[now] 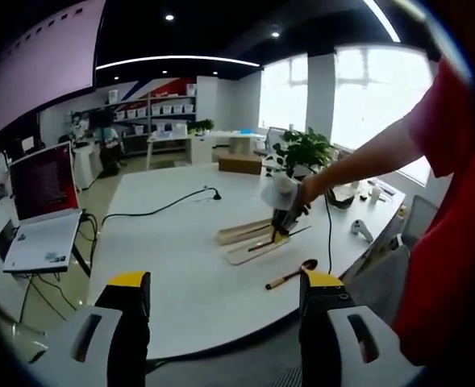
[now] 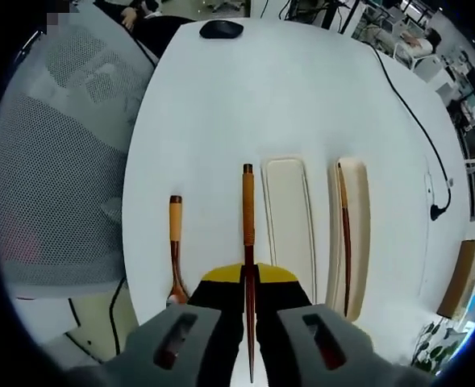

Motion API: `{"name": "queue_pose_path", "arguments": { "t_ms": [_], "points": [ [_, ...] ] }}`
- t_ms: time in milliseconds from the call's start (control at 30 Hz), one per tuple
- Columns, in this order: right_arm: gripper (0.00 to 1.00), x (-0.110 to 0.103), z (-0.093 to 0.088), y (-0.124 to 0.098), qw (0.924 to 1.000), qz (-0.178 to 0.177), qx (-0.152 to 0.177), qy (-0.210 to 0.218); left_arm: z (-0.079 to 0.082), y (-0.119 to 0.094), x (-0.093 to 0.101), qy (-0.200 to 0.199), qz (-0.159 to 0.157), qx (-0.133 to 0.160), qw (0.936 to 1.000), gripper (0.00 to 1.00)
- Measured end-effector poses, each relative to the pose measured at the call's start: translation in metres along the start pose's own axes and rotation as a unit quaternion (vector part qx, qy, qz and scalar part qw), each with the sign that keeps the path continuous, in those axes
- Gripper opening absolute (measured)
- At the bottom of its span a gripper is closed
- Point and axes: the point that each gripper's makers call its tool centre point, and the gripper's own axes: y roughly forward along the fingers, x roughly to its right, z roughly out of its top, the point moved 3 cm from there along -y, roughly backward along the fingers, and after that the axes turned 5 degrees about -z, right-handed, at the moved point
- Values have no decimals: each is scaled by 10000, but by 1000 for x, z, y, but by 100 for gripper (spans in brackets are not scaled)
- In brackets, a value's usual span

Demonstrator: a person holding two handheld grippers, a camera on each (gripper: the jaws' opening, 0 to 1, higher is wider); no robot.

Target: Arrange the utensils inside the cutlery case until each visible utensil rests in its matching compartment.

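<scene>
Between the right gripper's (image 2: 248,278) fingers, a chopstick (image 2: 247,218) sits clamped.

White table (image 2: 302,105): case halves (image 2: 289,218), spoon (image 2: 175,250) (mouse (image 2: 221,29) too).

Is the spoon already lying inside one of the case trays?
No: in the right gripper view the spoon lies on the bare white table, left of both case trays.
</scene>
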Motion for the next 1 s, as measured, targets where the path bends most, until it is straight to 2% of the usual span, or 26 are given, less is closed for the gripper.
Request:
{"name": "queue_pose_path", "arguments": {
  "t_ms": [567,733,800,1000],
  "points": [
    [0,11,-5,-15,9998,12,-132,-152,4,0,-3,30,-17,24,10000,77],
    [0,16,-2,-17,9999,38,-131,-48,2,1,-2,50,-50,-21,10000,77],
    [0,16,-4,-18,9994,84,-265,-203,2,2,-1,83,-70,-49,9999,77],
    [0,20,0,-23,9996,49,-205,-213,4,1,-2,56,-58,-7,10000,77]
  ]
}}
